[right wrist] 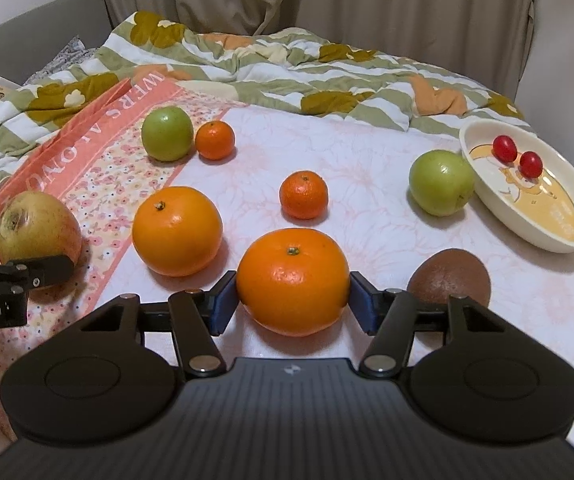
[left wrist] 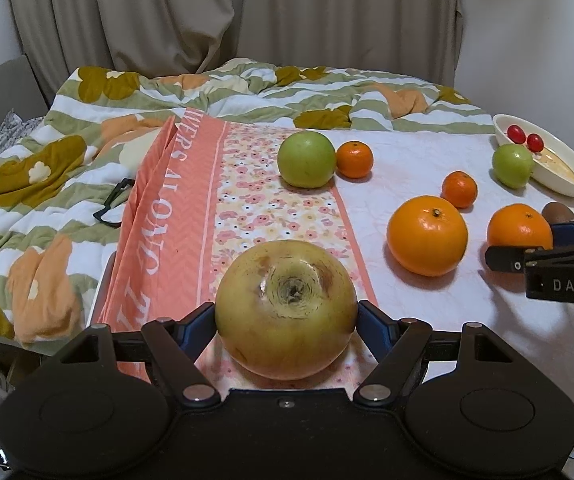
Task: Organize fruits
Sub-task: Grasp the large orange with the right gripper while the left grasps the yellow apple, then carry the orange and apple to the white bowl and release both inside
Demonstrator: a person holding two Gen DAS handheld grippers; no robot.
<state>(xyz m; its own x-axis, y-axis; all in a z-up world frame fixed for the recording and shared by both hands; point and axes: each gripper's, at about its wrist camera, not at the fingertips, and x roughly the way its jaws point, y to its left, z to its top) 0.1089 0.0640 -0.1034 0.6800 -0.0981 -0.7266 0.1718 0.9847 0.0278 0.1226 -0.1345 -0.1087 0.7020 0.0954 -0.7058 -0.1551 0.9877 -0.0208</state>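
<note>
Left gripper (left wrist: 286,316): pinching the yellow apple (left wrist: 285,309), blue pads pressing on both of its sides; the apple is sitting low over the flowered strip of the cloth (left wrist: 247,204), stem hollow facing the camera.
Right gripper (right wrist: 293,300): its blue pads are lying against both sides of the big orange (right wrist: 293,282), which is resting on the white part of the cloth; how firmly the pads are pressing is hard to judge from this view.
Second large orange (right wrist: 177,230): lying just left of the gripped one, between it and the yellow apple.
Small oranges: one (right wrist: 304,195) is sitting mid-cloth behind the big pair; another (right wrist: 214,140) is touching or nearly touching the far green apple (right wrist: 167,133) at the cloth's far left.
Near green apple (right wrist: 441,182): leaning against the rim of the bowl (right wrist: 543,236) on the right.
Bowl contents: two red cherry tomatoes (right wrist: 517,156) are lying side by side at its far end.
Kiwi (right wrist: 449,276): sitting just right of the right gripper, partly hidden behind its linkage.
Background: a rumpled flowered quilt (left wrist: 67,152) is lying behind the cloth, with curtains (left wrist: 207,12) hanging beyond.
</note>
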